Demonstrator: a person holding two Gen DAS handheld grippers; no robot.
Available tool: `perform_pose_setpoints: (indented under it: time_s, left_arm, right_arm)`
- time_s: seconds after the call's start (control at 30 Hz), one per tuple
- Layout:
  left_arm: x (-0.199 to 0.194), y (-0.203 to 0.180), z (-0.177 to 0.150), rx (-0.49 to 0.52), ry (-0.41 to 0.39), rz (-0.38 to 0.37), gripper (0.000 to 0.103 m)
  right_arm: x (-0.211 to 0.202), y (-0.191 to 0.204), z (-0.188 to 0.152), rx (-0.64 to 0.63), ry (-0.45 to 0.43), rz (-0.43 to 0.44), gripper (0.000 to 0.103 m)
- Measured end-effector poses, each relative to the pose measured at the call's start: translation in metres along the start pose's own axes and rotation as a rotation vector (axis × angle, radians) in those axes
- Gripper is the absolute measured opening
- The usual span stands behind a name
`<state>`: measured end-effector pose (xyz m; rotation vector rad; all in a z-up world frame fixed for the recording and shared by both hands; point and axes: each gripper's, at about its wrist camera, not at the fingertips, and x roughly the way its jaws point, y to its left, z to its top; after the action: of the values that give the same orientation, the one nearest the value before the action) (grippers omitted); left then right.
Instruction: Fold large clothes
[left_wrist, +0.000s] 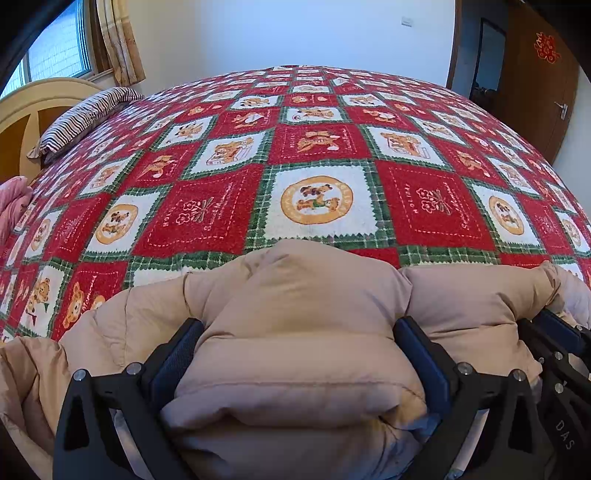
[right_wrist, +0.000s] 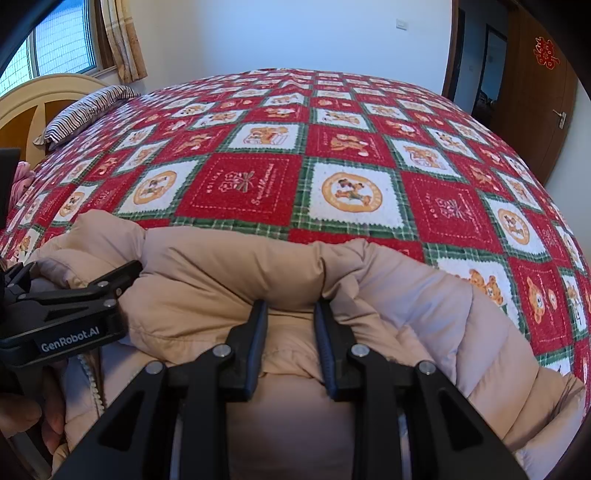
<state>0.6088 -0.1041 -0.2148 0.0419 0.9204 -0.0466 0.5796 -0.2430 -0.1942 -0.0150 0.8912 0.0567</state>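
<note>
A beige puffer jacket (left_wrist: 303, 302) lies bunched at the near edge of the bed, also in the right wrist view (right_wrist: 229, 266). My left gripper (left_wrist: 299, 332) has its jaws wide apart with a thick fold of the jacket bulging between them; whether it squeezes the fold is unclear. It also shows from the side at the left of the right wrist view (right_wrist: 88, 291). My right gripper (right_wrist: 291, 314) is shut on a fold of the jacket, its jaws narrow. Its black frame shows at the right edge of the left wrist view (left_wrist: 561, 339).
The bed is covered by a red, white and green teddy-bear blanket (left_wrist: 314, 155). A striped pillow (left_wrist: 85, 118) lies at the wooden headboard (left_wrist: 22, 110) on the left. Pink fabric (left_wrist: 14, 203) sits at the left edge. A brown door (left_wrist: 543, 74) stands at right.
</note>
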Motion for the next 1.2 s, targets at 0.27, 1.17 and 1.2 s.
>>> perform_pose_setpoints:
  time_s: [0.27,1.17,1.2]
  left_arm:
    - [-0.044,0.021,0.024,-0.030,-0.020,-0.057,0.102]
    - [-0.271,0.216,-0.360,-0.078,0.033,-0.079,0.102]
    - [-0.272,0.218,-0.365,-0.088,0.028,-0.092,0.102]
  right_arm:
    - [-0.018,0.000,0.003,-0.065,0.025,-0.010,0.049]
    - [-0.284,-0.047,-0.326,0.208,0.023,-0.041,0.086]
    - [-0.287,-0.048,-0.331,0.232,0.024,-0.023,0.086]
